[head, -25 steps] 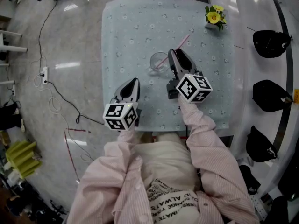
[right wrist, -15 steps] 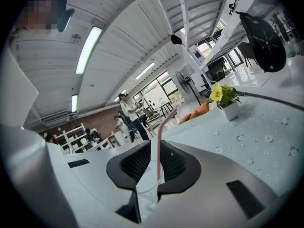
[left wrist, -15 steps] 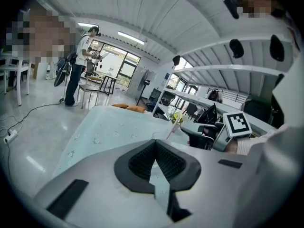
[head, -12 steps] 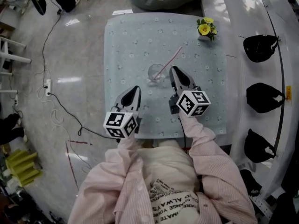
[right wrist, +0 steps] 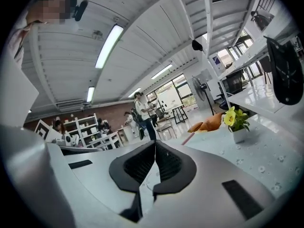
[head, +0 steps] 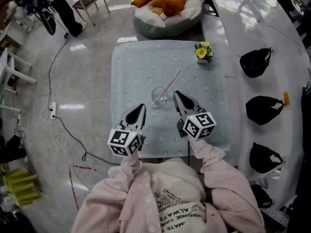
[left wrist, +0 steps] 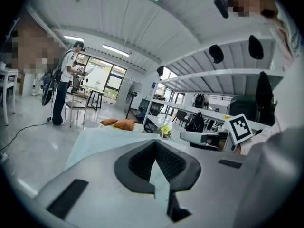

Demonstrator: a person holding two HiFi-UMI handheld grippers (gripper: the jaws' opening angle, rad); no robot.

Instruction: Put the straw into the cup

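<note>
Straw point(head: 171, 81) leaning in clear cup point(head: 158, 96) on counter point(head: 136, 64), left gripper point(head: 140, 108) and right gripper point(head: 177, 95) nearby, jaws pressed together, empty

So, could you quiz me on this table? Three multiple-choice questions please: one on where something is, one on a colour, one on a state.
1. Where is the straw?
A. standing in the clear cup
B. lying on the floor
C. on a chair

2. What colour are the flowers in the small pot at the table's far corner?
A. red
B. yellow
C. blue

3. How do the jaws of the right gripper stand?
A. wide apart
B. together, with nothing between them
C. clamped on a spoon

Answers:
1 A, the pink straw leans out over the cup's rim in the head view.
2 B, the petals show yellow in both the head view and the right gripper view.
3 B, the right gripper view shows the jaws meeting at the tips with nothing in them.
</note>
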